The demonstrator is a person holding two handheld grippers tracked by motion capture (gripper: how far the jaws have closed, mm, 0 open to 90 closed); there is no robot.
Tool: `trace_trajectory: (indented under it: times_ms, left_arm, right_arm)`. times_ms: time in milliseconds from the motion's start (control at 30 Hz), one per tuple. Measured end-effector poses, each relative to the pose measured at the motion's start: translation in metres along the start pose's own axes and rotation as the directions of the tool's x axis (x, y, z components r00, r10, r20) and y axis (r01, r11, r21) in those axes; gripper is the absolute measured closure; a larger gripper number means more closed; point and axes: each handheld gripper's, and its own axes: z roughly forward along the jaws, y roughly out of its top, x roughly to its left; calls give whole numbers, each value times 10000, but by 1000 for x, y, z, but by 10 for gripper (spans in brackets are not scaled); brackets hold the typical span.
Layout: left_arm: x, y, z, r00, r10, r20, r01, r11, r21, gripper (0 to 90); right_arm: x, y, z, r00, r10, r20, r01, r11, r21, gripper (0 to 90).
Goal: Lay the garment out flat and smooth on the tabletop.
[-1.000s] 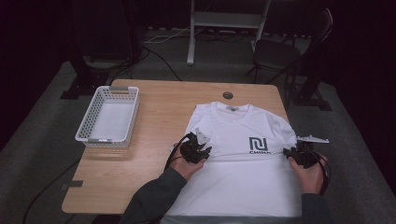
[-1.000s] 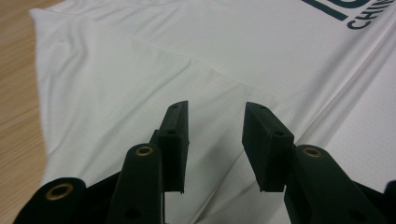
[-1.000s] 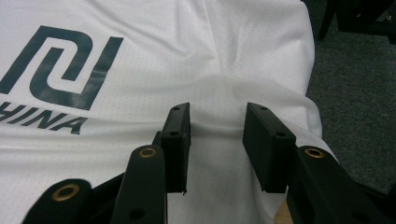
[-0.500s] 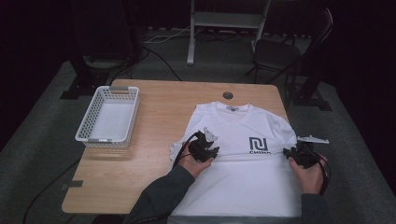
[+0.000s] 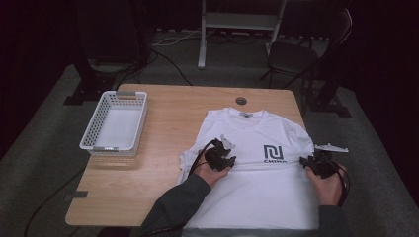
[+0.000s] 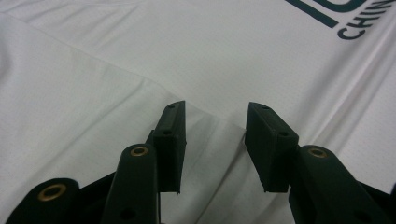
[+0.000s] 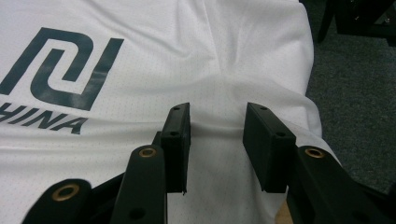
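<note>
The left gripper (image 5: 221, 158) sits over the shirt (image 5: 257, 197), left of the printed logo (image 5: 272, 153). Its jaws stand apart, with nothing pinched. In the left gripper view (image 6: 215, 147) the gap between the pads frames a fold edge of the white cloth, which runs from about 10 o'clock down into that gap; whether the tips touch the cloth cannot be told. The logo's dark letters show at 1 o'clock in that view.

The right gripper (image 5: 318, 163) is at the shirt's right edge, near the sleeve. Its jaws are likewise apart and hold nothing. In the right gripper view (image 7: 217, 149) a puckered ridge of cloth crosses just ahead of the pads, the logo (image 7: 56, 79) lies at 10 o'clock, and the grey floor (image 7: 355, 93) shows at 3 o'clock, past the shirt's hem.

The shirt lies flat, front up, on the right half of the table (image 5: 158, 148), collar at 12 o'clock and its lower part hanging over the near edge. From the shirt, a white basket (image 5: 115, 124) stands well apart at 9 o'clock on the table's left side. A small round hole (image 5: 241, 100) in the tabletop lies just beyond the collar. A grey three-cornered plate (image 5: 332, 147) juts out at 1 o'clock from the right gripper. Nothing lies between either gripper and the cloth. A chair (image 5: 301, 54) stands on the floor beyond the table at 1 o'clock.
</note>
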Motion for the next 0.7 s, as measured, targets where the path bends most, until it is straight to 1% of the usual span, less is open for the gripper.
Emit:
trace_trajectory:
  times_ms: [67, 100, 133, 200, 267, 300, 333, 400, 433, 467, 500, 667, 700]
  left_arm:
    - [3, 0, 1, 9999, -130, -35, 130, 9999, 44, 617]
    - [4, 0, 1, 9999, -155, -27, 155, 9999, 70, 637]
    - [4, 0, 1, 9999, -161, 8, 161, 9998, 84, 637]
    - [4, 0, 1, 9999, -146, 31, 145, 9998, 98, 678]
    - [3, 1, 0, 9998, -196, 44, 195, 9997, 151, 682]
    - [1, 2, 0, 9999, -69, 99, 67, 9998, 206, 680]
    - [1, 2, 0, 9999, -69, 99, 67, 9998, 206, 679]
    - [-1, 2, 2, 10000, 55, 3, -55, 9997, 236, 687]
    - [1, 2, 2, 9999, -107, -15, 107, 9996, 251, 712]
    - [1, 2, 2, 9999, -107, -15, 107, 9996, 251, 740]
    - [2, 2, 2, 9998, -196, -37, 197, 9995, 258, 740]
    - [5, 3, 2, 9997, -214, -69, 216, 9994, 286, 828]
    - [5, 3, 2, 9998, -205, -76, 208, 9993, 296, 828]
  right_arm:
    - [0, 0, 0, 10000, 35, -20, -35, 10000, -23, 607]
    - [0, 0, 0, 10000, 34, -20, -34, 10000, -26, 607]
    - [0, 0, 0, 10000, 34, -20, -34, 10000, -26, 607]
    - [0, 0, 0, 10000, 38, -29, -38, 10000, -28, 607]
    - [0, 0, 0, 10000, 34, -27, -34, 10000, -31, 607]
    - [0, 0, 0, 10000, 38, -27, -38, 10000, -32, 607]
    - [0, 0, 0, 10000, 38, -27, -38, 10000, -32, 607]
    - [0, 0, 0, 10000, 36, -27, -36, 10000, -32, 607]
    - [0, -1, 0, 10000, 38, -28, -38, 10000, -31, 606]
    - [0, -1, 0, 10000, 38, -28, -38, 10000, -31, 606]
    - [0, -1, 0, 10000, 41, -32, -41, 10000, -31, 607]
    - [0, -1, 0, 10000, 59, -51, -59, 10000, -43, 607]
    - [0, -1, 0, 10000, 59, -51, -59, 10000, -43, 607]
